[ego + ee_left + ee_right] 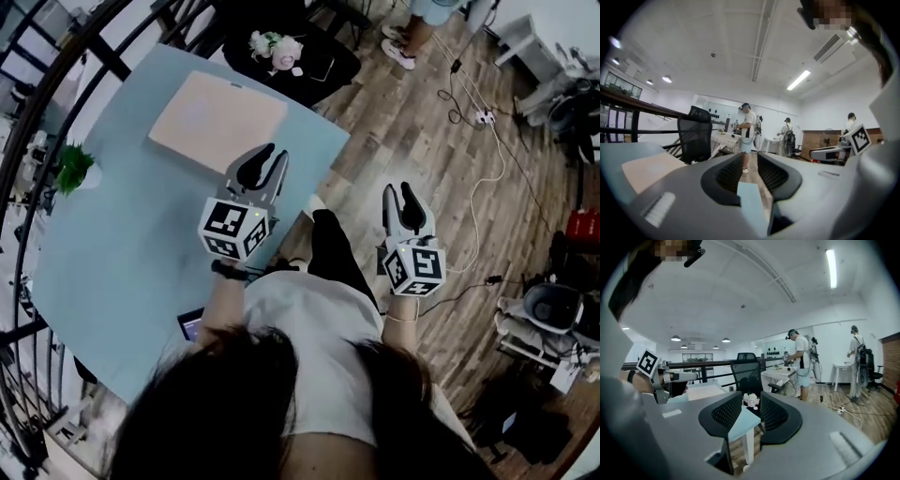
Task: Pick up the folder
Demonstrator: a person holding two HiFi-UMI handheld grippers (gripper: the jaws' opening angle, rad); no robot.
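Two grippers, one in each hand, arms bent and held out in front of the chest. Both point roughly level, toward twelve o'clock in the head view.

Left gripper (270, 159): over the right edge of the pale blue table (122, 253), wrist visible under the marker cube. Jaws stand a little apart, with nothing between them.

Right gripper (399, 192): off the table at three o'clock from the left one, over the wood floor (412, 112). Its jaws show the same small gap and are empty.

One folder (217, 120), pale pink-beige, lies flat on the table at eleven o'clock from the left gripper, apart from it, and neither gripper touches it.

Count otherwise:
- One potted plant (75, 169), at the table's nine o'clock edge.
- One black chair (309, 56), beyond the far corner.
- Three people standing far off in the left gripper view.
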